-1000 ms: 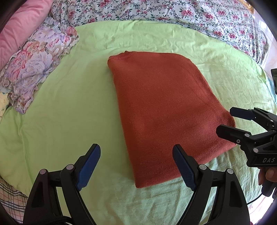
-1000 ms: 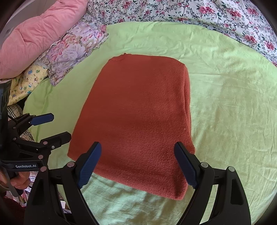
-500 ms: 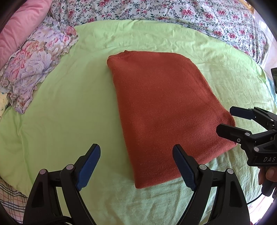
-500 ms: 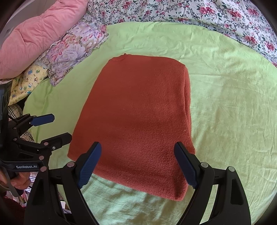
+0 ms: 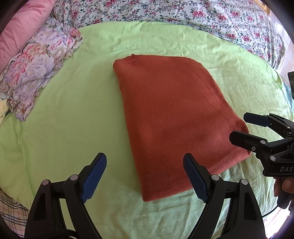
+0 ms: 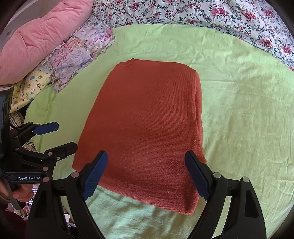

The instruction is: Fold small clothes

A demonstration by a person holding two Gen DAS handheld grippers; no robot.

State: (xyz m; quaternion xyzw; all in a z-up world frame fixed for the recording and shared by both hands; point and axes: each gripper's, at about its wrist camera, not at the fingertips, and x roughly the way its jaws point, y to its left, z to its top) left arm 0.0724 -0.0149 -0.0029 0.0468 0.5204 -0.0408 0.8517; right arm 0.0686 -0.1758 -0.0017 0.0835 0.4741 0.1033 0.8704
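**Here, a folded sweater lies on the bed between two open grippers**

Left to right in the left wrist view: a pink pillow point(image 5: 16, 31) fills the far left corner, and just beside it sits a frilled cushion point(image 5: 35, 73) with large pale flowers. Both lie at the edge of a light green sheet point(image 5: 73, 110) that covers the bed. Along the far side runs a white blanket point(image 5: 183, 12) printed with small red flowers.

The left gripper point(image 5: 145, 178) hangs low over the near part of the sheet, its blue-padded jaws spread wide with nothing between them. Its right finger stands over the near left edge of the rust-orange sweater point(image 5: 170, 117).

The sweater lies flat in the middle of the sheet, folded into a thick rectangle, with the neckline at the far left corner. Its near corner points toward the camera.

At the right edge, the right gripper point(image 5: 240, 126) reaches in from the side, jaws apart and empty, its lower finger over the sweater's right corner. A hand point(image 5: 283, 187) holds its handle.

In the right wrist view, the left gripper point(image 6: 62, 136) shows at the left, just beside the sweater's point(image 6: 147, 128) left edge, while the right gripper point(image 6: 147, 174) straddles the near edge with wide-open jaws.
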